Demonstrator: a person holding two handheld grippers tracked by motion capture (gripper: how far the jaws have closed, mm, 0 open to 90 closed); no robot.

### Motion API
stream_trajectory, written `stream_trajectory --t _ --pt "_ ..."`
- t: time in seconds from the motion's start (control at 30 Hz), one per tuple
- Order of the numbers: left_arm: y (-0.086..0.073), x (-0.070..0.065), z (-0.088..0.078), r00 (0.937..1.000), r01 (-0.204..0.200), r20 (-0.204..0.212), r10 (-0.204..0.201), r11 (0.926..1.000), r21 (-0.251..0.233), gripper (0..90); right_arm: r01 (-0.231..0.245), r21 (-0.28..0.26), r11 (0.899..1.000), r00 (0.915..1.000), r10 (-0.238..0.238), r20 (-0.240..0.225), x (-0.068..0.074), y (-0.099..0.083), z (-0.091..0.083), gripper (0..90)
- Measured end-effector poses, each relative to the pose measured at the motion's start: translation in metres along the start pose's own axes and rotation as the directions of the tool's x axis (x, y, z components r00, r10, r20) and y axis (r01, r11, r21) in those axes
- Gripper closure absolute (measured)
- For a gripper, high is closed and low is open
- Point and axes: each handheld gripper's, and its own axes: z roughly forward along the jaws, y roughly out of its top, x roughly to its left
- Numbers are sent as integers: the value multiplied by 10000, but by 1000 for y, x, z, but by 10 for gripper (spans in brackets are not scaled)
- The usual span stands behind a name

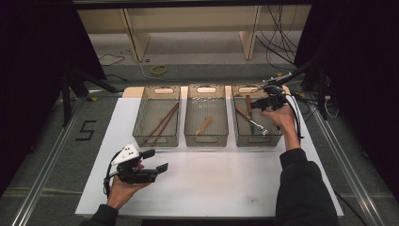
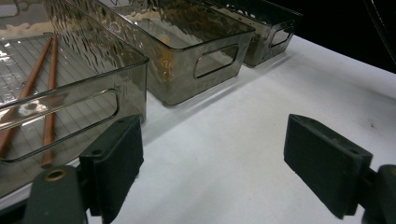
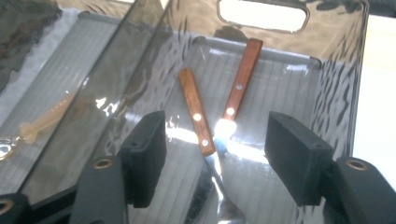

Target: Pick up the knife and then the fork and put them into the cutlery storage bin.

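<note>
1. Hovering over the right-hand smoked clear plastic bin (image 1: 256, 123), my right gripper (image 3: 215, 156) stood with jaws apart and empty; the two wooden-handled utensils (image 3: 196, 112) lay crossed on that bin's floor, so grabbing one could have dragged the other.
2. My left gripper (image 1: 157, 160), jaws apart, idled well in front of that bin.

Left hand-held gripper (image 1: 157, 160) rests low, jaws wide apart; right hand-held gripper (image 1: 258, 104) is extended forward, jaws spread, empty.

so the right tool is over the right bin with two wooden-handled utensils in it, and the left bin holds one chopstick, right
Not quite: the left bin holds two chopsticks, as the high view shows. The right tool is over the right bin, with two wooden-handled utensils inside.
</note>
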Motion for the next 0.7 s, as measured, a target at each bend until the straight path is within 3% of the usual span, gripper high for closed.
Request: stream_trajectory --t 0.43,0.7 --pt "0 0 1 10000 14 10 -14 10000 18 192 118 -919 9957 9975 -181 -684 10 -12 -18 320" --pt "1 0 1 10000 91 30 -91 10000 -14 192 135 -1634 9865 9938 -313 -1065 20 -28 -33 298"
